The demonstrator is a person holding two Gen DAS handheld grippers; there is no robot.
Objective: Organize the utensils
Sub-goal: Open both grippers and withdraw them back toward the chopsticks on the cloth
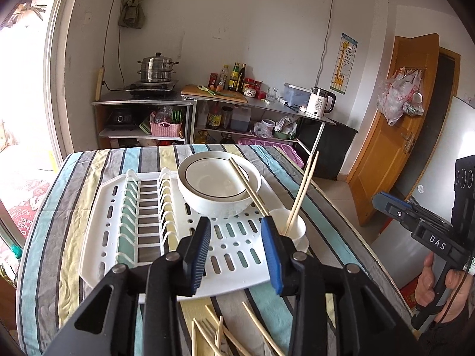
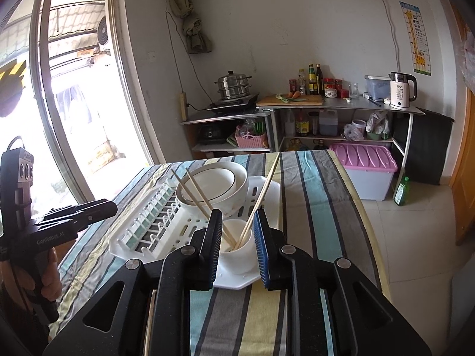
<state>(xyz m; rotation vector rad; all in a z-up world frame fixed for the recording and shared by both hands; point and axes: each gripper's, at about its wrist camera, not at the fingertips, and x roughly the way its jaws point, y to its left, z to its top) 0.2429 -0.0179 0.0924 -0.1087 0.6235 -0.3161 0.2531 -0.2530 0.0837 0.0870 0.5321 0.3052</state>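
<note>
Both my left gripper [image 1: 236, 231] and right gripper [image 2: 237, 228] hang open, empty. Loose chopsticks [image 1: 225, 335] lie on the striped tablecloth [image 1: 44, 237] near me; three, I think, stand in the white cup [image 2: 237, 255]. They're light, stiff, slippery: pinch mid-shaft.

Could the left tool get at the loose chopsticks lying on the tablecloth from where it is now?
Probably yes. The left tool is open and empty, and the loose chopsticks lie bare on the tablecloth just below and behind its fingertips, with nothing on top of them; it would need to pull back and dip.
</note>
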